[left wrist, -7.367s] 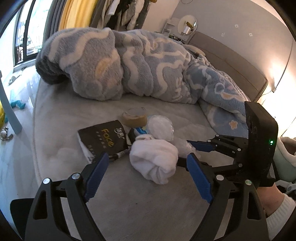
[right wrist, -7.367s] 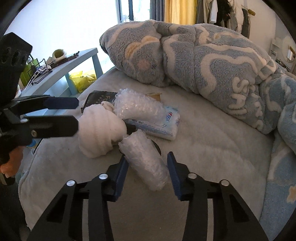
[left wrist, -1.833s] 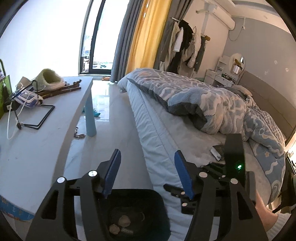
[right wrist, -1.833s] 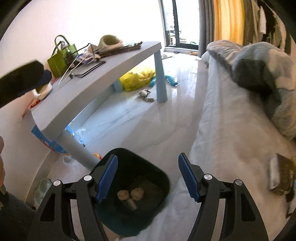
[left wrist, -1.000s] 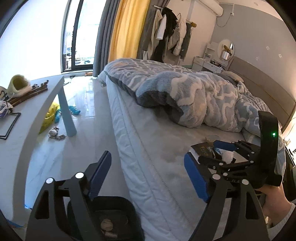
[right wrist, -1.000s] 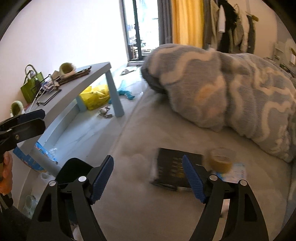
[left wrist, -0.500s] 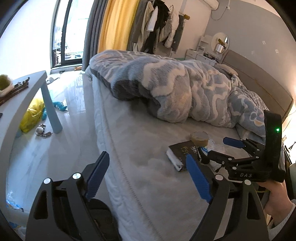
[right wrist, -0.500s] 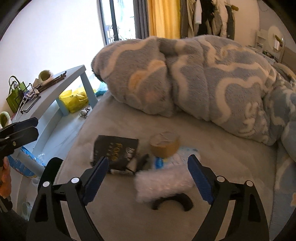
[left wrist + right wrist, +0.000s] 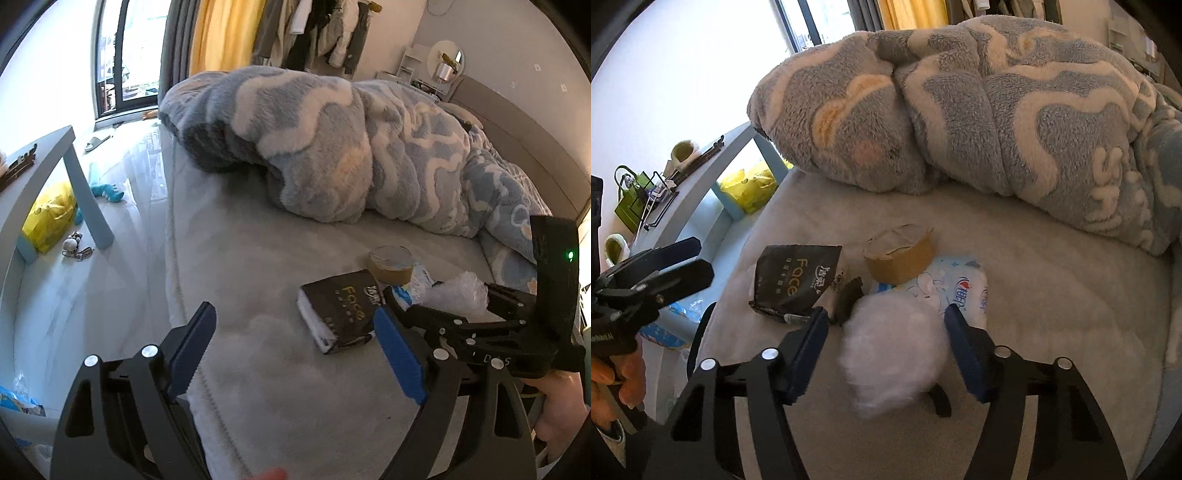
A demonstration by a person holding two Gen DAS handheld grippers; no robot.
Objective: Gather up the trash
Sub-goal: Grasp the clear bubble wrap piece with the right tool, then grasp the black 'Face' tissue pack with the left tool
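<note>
A white crumpled plastic wad (image 9: 894,350) lies on the bed between the fingers of my right gripper (image 9: 888,350). Its jaws are closing, with a small gap still showing on the left side. Behind the wad lie a black "Face" pack (image 9: 794,280), a brown tape roll (image 9: 899,254) and a blue-and-white tissue pack (image 9: 953,291). My left gripper (image 9: 295,350) hangs over bare bed sheet just short of the black pack (image 9: 340,314). Its jaws are opening and nothing is between them. From the left wrist, the right gripper (image 9: 480,317) shows around the wad (image 9: 458,297).
A fluffy blue-grey blanket (image 9: 960,110) is heaped behind the pile. A black curved band (image 9: 938,398) lies under the wad. The bed edge (image 9: 173,258) drops to the floor on the left, where a grey side table (image 9: 37,177) and a yellow bag (image 9: 51,218) stand.
Both grippers have moved from beside the bed in over it toward the pile. The right gripper now straddles the white wad and its jaws have narrowed. The left jaws have widened slightly.
</note>
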